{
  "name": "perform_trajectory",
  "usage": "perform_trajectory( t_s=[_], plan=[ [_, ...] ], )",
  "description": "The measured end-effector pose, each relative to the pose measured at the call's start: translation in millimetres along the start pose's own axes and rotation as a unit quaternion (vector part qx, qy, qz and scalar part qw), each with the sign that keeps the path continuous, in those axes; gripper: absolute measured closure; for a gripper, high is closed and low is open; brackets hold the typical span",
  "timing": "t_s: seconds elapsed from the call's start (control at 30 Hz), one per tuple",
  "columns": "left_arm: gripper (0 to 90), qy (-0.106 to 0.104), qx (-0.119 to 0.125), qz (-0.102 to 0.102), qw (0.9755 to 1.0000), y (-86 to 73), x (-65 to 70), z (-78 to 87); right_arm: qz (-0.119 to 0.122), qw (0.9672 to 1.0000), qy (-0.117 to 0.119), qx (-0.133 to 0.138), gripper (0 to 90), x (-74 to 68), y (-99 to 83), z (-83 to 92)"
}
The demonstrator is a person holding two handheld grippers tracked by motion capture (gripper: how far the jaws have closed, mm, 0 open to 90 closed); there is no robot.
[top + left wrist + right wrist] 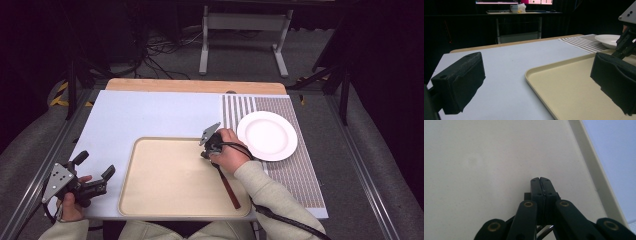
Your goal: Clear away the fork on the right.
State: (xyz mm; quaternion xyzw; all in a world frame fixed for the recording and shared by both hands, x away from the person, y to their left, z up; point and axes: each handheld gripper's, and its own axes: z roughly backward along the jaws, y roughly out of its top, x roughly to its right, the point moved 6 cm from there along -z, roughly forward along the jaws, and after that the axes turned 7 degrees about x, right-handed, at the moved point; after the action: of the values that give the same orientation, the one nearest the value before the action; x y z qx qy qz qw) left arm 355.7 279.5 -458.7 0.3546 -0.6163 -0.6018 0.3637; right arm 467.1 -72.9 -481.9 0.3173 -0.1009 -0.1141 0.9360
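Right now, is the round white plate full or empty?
Empty. The round white plate shows a bare white surface in the high view, sitting on the striped mat.

White plate (pixel 267 135) on striped mat (pixel 295 165), right of tray. Blue sheet (pixel 150 115) over wooden tabletop (pixel 195 86). Cables (pixel 160 50) on floor beyond.

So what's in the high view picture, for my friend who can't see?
A person's right gripper rests shut over a beige tray, beside a white plate. The left gripper is open, off the tray's left edge.
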Motion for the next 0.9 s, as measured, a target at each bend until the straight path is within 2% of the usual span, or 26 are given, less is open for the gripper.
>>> perform_trajectory(
  t_s=[0.4, 0.9],
  plan=[
    [0.0, 0.000, 0.000, 0.002, 1.0000, -0.4, 0.2, -0.2, -0.026, 0.9993, -0.024, -0.010, 90.0, 16.2, -19.2, 13.7],
    [0.0, -0.001, -0.004, -0.001, 1.0000, -0.9, 0.0, -0.8, -0.044, 0.9982, -0.038, -0.014, 90.0, 26.5, -35.9, 25.2]
  ],
)
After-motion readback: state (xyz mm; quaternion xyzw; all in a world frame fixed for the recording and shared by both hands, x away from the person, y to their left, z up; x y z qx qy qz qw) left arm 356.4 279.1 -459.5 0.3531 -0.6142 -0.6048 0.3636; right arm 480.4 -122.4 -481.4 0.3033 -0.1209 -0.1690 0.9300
